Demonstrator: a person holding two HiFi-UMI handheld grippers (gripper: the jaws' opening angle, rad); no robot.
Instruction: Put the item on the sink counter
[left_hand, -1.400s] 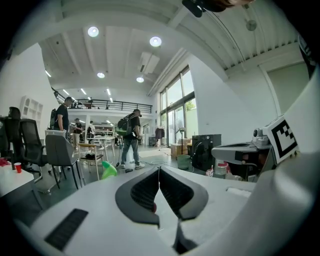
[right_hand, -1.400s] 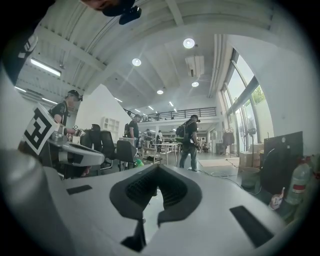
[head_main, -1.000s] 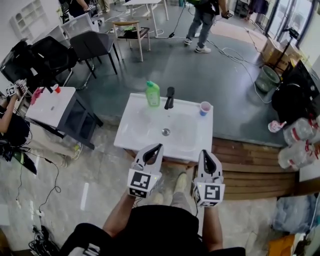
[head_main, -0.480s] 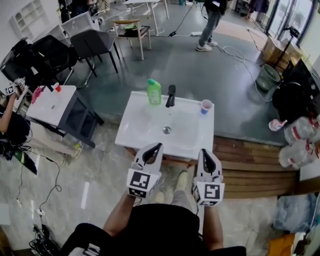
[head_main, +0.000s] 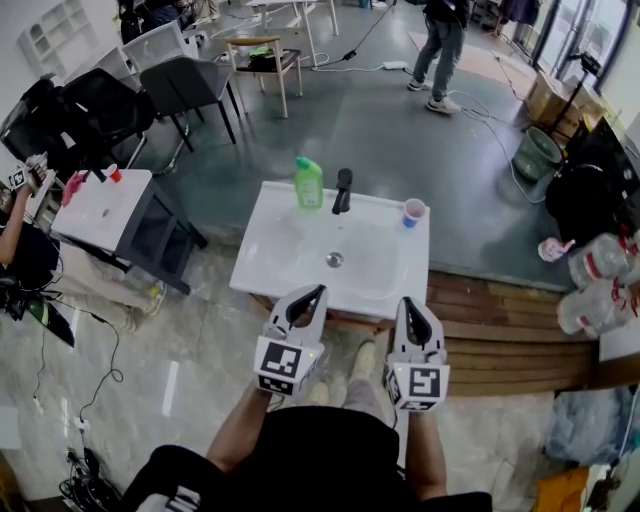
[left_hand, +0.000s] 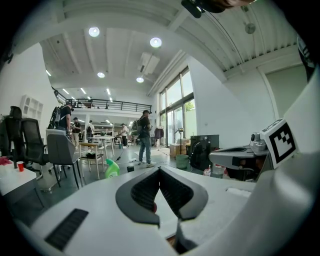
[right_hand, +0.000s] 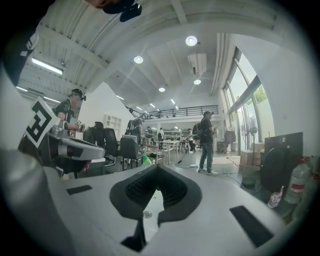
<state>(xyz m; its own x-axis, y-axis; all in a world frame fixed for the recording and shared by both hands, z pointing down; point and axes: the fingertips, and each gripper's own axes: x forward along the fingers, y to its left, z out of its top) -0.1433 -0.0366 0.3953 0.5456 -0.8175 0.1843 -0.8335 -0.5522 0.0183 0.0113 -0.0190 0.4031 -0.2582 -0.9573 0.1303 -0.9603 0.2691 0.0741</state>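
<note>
A white sink counter (head_main: 270, 268) stands in front of me in the head view. On its far edge are a green bottle (head_main: 308, 184), a black faucet (head_main: 343, 192) and a pink-topped cup (head_main: 412, 213). My left gripper (head_main: 312, 293) hovers over the counter's near edge, shut with nothing in it. My right gripper (head_main: 408, 304) is beside it over the near right corner, also shut and empty. The left gripper view shows the closed left gripper (left_hand: 159, 170) with the green bottle (left_hand: 112, 169) far beyond. In the right gripper view the right gripper (right_hand: 157, 168) has its jaws meeting at the tip.
A small white table (head_main: 100, 210) and black chairs (head_main: 185, 90) stand to the left. A wooden platform (head_main: 500, 335) runs along the right, with big plastic bottles (head_main: 598, 282) beyond it. A green bin (head_main: 537, 155) and a walking person (head_main: 445, 45) are far back.
The person at the back has walked to the right. Both grippers have stayed in place and shut.
</note>
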